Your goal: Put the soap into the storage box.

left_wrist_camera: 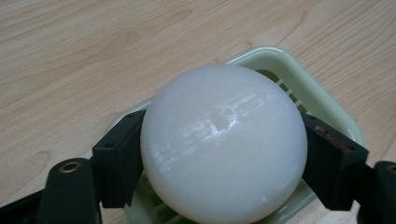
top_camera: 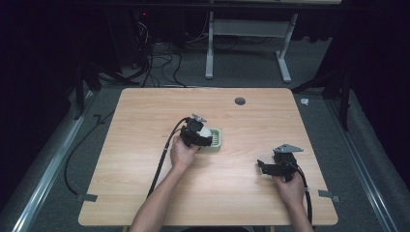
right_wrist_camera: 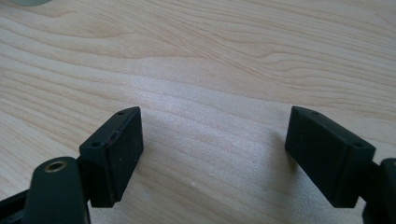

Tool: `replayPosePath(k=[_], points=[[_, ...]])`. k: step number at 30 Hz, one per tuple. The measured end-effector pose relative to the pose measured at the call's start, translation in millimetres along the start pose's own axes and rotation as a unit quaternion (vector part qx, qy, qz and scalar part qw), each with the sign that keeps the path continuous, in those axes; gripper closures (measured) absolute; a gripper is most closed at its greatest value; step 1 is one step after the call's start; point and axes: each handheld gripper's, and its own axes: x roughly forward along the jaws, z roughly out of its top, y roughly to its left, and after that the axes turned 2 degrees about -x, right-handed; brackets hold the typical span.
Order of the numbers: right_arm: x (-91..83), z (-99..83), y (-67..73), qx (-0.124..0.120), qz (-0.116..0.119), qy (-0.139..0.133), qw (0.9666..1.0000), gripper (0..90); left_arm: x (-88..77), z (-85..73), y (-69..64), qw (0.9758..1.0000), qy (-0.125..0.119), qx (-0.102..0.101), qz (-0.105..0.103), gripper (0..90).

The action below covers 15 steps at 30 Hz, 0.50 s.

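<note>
- The left gripper [left_wrist_camera: 219,154] is seen in the left gripper view with its fingers [left_wrist_camera: 119,158] pressed against both flanks of a white ball [left_wrist_camera: 223,144]; the ball is clamped between them at its widest part.
- The ball is held directly over a pale green slotted tray [left_wrist_camera: 303,86], whose rim is seen curving from 12 to 3 o'clock around the ball; whether the ball rests on the tray's slats cannot be told.
- In the high view the left gripper [top_camera: 202,134] is placed just left of the worktop's centre, with the tray [top_camera: 216,139] touching it at 3 o'clock.
- The right gripper [right_wrist_camera: 212,154] is shown in the right gripper view with its fingers [right_wrist_camera: 114,151] spread wide, nothing held, and bare wood grain between them.
- In the high view the right gripper [top_camera: 265,166] is held well apart from the tray, at about 4 o'clock from it, near the right edge of the worktop [top_camera: 145,159].
- A round dark grommet hole [top_camera: 240,101] is set in the worktop at 12 o'clock, near the far edge.
- No object is placed between the two grippers.
</note>
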Motion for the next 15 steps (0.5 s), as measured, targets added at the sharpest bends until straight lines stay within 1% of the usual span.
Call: replayPosePath(k=[6, 9, 11, 12, 15], points=[[-0.1, -0.1, 0.2, 0.0, 0.0, 0.0, 1.0, 20.0, 3.6, -0.7, -1.1, 1.0, 0.006, 0.003, 0.004, 24.3], [-0.2, -0.1, 0.2, 0.0, 0.001, 0.001, 1.0, 20.1, 3.9, -0.7, -2.4, 0.9999, 0.007, 0.008, 0.008, 24.2], [-0.4, -0.2, 0.0, 0.0, 0.001, 0.001, 1.0, 20.0, 3.5, -0.6, -3.3, 0.9998, 0.006, 0.012, 0.012, 24.0], [-0.4, -0.2, 0.1, 0.001, 0.001, 0.001, 1.0, 20.0, 1.7, 0.1, -4.6, 0.9998, -0.001, 0.012, 0.016, 23.6], [-0.2, -0.2, 0.0, 0.0, 0.001, 0.0, 1.0, 20.0, -1.2, 1.8, -4.3, 0.9999, -0.007, 0.007, 0.011, 22.5]])
